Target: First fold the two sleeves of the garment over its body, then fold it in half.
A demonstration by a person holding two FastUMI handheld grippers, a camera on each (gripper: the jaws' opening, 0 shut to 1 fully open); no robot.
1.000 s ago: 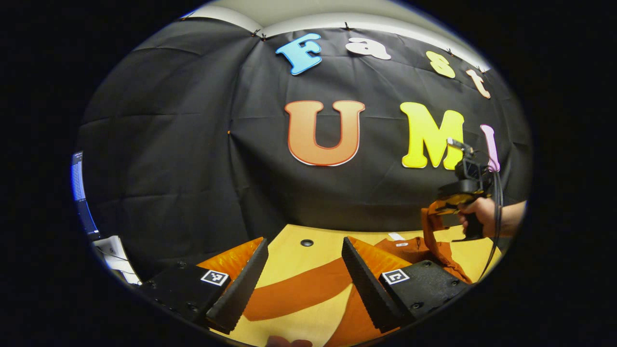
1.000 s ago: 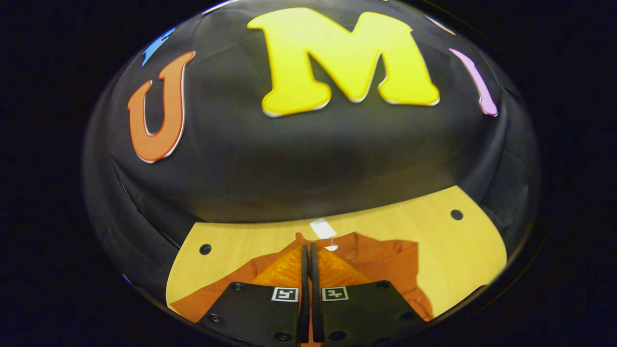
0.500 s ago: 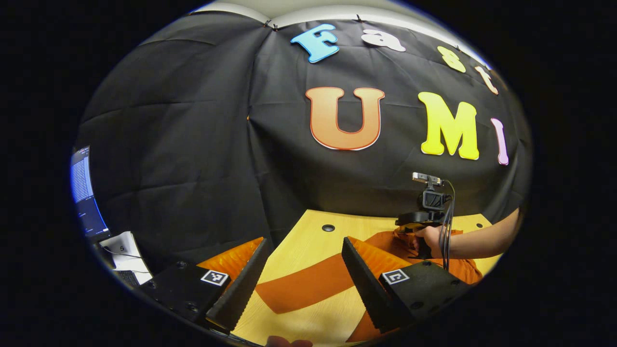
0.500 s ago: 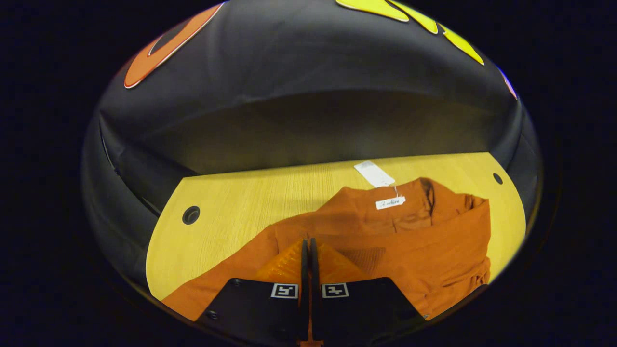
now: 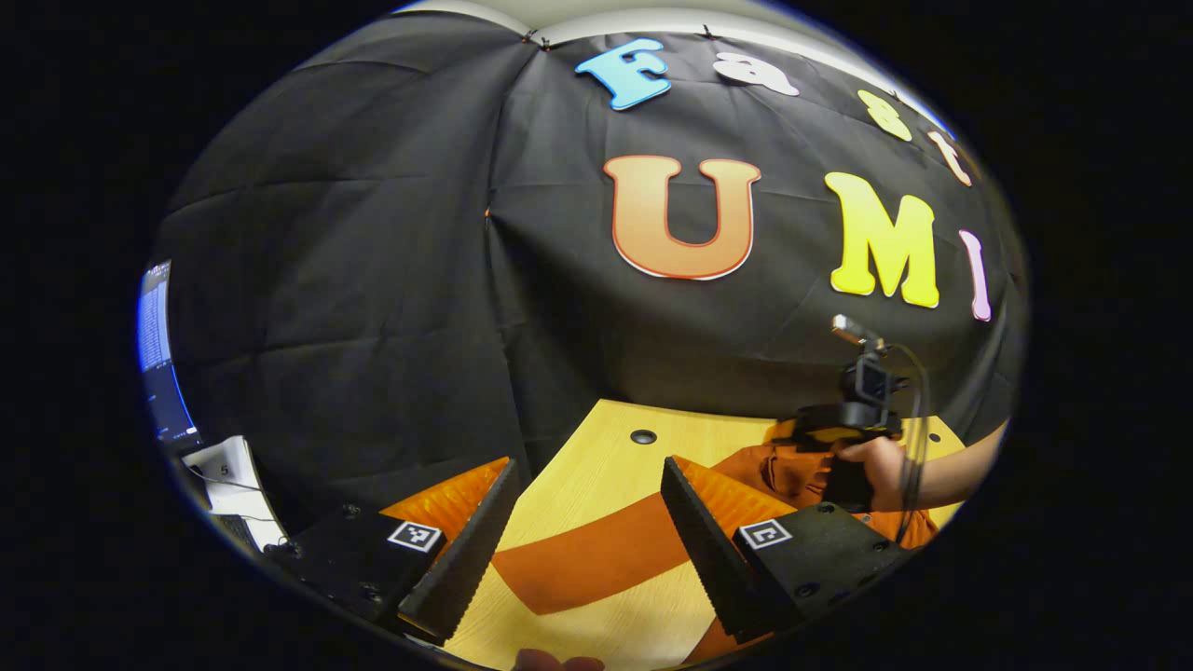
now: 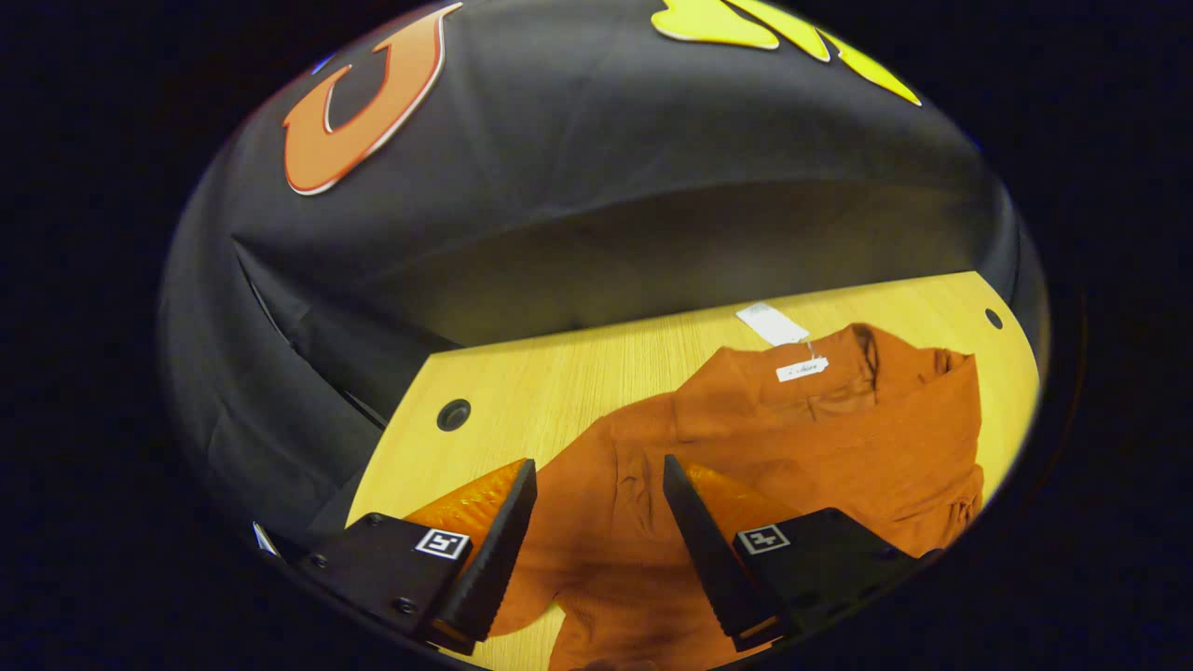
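An orange long-sleeved garment point(image 6: 839, 438) lies on the wooden table point(image 6: 559, 373), collar and white tags point(image 6: 783, 340) toward the wall. Its right side looks bunched where a sleeve lies over the body. My right gripper point(image 6: 599, 461) is open just above the cloth near the left shoulder, nothing between its fingers. In the left gripper view, the other sleeve point(image 5: 596, 554) runs flat across the table between the fingers of my open left gripper point(image 5: 587, 463), which hovers above it. Farther right, a hand holds the right gripper point(image 5: 820, 431) over the garment's body point(image 5: 774, 466).
Round holes mark the tabletop point(image 5: 643, 436) point(image 6: 454, 415) point(image 6: 994, 319). A lit screen point(image 5: 158, 354) and white papers point(image 5: 224, 475) sit off the table's left end. The black cloth wall runs close behind the table's far edge.
My right gripper came down over the garment's body with the sleeve and opened, letting it go. The left gripper stayed open over the other sleeve, turning slightly left.
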